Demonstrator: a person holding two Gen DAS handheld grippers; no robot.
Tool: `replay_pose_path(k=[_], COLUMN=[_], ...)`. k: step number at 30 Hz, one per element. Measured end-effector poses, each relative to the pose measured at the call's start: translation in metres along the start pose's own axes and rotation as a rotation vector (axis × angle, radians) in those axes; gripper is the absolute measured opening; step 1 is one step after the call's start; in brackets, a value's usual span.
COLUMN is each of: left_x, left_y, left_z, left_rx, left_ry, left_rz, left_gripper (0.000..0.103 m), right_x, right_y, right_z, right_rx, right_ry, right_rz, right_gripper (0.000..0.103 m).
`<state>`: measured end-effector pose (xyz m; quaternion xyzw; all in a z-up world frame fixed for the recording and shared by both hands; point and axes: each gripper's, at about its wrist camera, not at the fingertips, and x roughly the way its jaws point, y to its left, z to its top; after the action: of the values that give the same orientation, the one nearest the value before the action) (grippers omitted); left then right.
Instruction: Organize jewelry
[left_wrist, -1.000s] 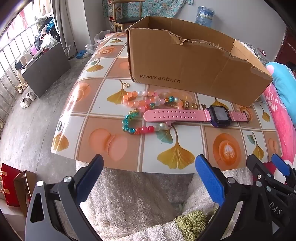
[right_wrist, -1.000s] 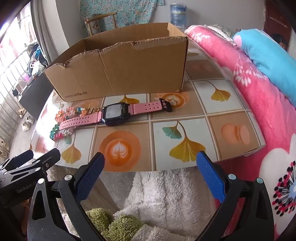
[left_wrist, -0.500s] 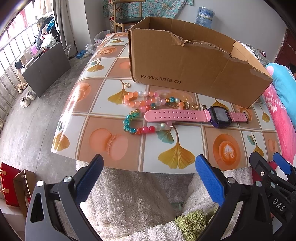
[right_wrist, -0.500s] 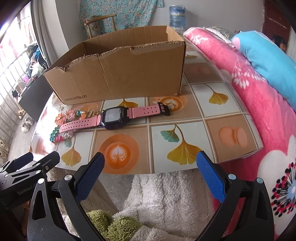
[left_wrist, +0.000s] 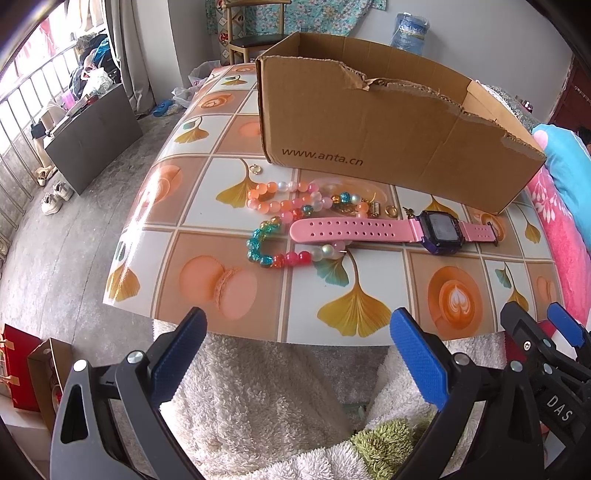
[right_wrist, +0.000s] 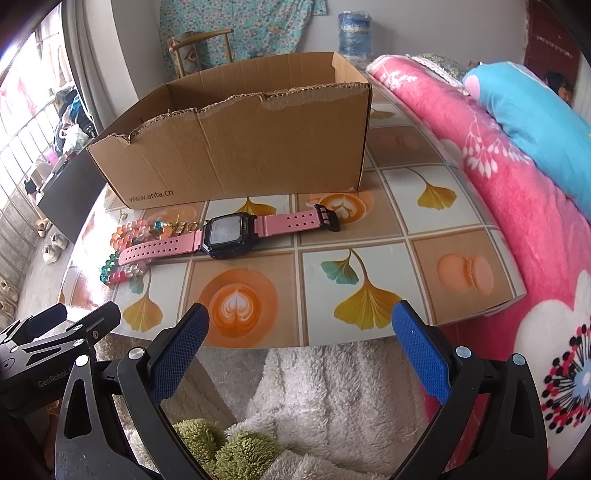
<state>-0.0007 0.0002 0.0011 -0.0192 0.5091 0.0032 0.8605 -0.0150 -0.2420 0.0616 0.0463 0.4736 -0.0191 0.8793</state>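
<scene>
Both hand-held grippers, left (left_wrist: 295, 354) & right (right_wrist: 301, 345), gape short of watch (right_wrist: 236, 234).

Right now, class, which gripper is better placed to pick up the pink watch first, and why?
Right. The pink watch lies nearly straight ahead of the open right gripper; from the left gripper its face sits off to the right, with the beaded bracelets ahead instead.
</scene>
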Motion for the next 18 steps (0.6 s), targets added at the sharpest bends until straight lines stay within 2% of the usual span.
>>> replay_pose_path(k=[18], left_x=[0.001], left_y=[0.0015], left_z=[0.0003], left_rx=[-0.002], left_ry=[-0.002], left_rz=[0.006], left_gripper=[0.097], right_x=[-0.0018], right_y=[-0.001], right_z=[-0.0001], right_rx=[0.002], right_ry=[-0.005], right_rz=[-0.002], right_gripper=[0.095])
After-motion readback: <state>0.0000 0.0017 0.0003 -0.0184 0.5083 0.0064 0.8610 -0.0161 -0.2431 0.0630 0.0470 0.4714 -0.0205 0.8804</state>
